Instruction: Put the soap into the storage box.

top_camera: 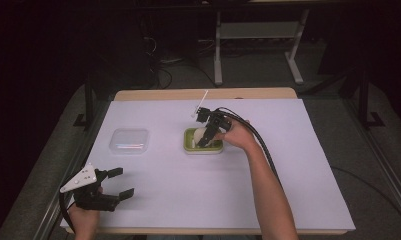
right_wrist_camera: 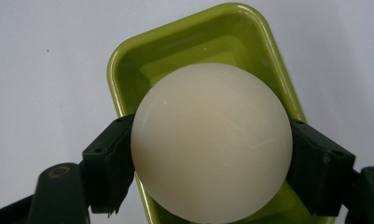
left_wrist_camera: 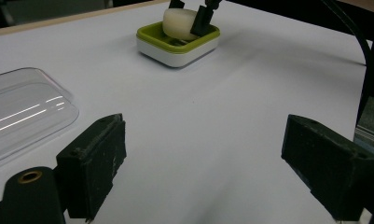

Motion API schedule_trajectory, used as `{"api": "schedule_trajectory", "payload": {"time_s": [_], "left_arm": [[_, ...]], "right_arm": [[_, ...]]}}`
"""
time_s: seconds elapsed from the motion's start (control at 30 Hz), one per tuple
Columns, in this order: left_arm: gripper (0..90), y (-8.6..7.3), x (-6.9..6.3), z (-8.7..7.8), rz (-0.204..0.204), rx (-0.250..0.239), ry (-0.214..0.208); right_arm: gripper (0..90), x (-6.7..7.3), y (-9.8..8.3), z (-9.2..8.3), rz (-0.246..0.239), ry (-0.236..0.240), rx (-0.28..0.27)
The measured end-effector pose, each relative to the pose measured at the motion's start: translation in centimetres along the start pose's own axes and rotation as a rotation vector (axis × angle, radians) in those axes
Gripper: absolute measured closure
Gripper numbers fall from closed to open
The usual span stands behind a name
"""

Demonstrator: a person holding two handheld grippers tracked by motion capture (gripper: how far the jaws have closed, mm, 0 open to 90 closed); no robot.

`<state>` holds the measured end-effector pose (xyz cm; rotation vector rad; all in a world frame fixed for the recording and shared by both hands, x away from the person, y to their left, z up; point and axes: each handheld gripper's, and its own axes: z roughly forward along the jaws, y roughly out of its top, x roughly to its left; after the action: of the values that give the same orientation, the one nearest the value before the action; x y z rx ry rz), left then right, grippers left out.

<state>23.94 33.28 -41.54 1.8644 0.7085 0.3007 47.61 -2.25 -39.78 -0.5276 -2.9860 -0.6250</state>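
A cream-white rounded soap bar [right_wrist_camera: 211, 140] is clamped between the two black jaws of my right gripper [top_camera: 204, 136], just over a green soap dish [top_camera: 189, 145] with a white base near the table's middle. In the left gripper view the soap bar [left_wrist_camera: 177, 24] rests in or just above the green dish [left_wrist_camera: 175, 44], with the right gripper's jaws on both sides of it. My left gripper [top_camera: 119, 183] sits at the near left corner of the table, jaws wide apart with nothing between them [left_wrist_camera: 203, 158].
A clear plastic lid [top_camera: 130, 141] lies on the white table cover [top_camera: 288, 165] left of the dish, also close on the left in the left gripper view as the clear lid [left_wrist_camera: 21, 116]. A thick black cable [top_camera: 260, 142] trails from the right gripper over the forearm.
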Motion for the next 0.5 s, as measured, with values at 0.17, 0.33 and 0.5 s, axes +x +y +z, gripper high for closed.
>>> {"api": "schedule_trajectory", "payload": {"time_s": [0.17, 0.33, 0.5], "left_arm": [[13.1, 0.01, 0.03, -0.04, 0.001, 0.002, 0.001], [13.1, 0.00, -0.01, 0.01, -0.001, 0.000, 0.000], [13.1, 0.01, 0.03, -0.04, 0.001, 0.002, 0.001]], "right_arm": [[23.1, 0.00, -0.03, 0.06, -0.002, 0.002, 0.002], [23.1, 0.15, 0.12, 0.08, -0.003, 0.001, 0.002], [23.1, 0.14, 0.10, 0.08, -0.004, -0.001, 0.002]]}}
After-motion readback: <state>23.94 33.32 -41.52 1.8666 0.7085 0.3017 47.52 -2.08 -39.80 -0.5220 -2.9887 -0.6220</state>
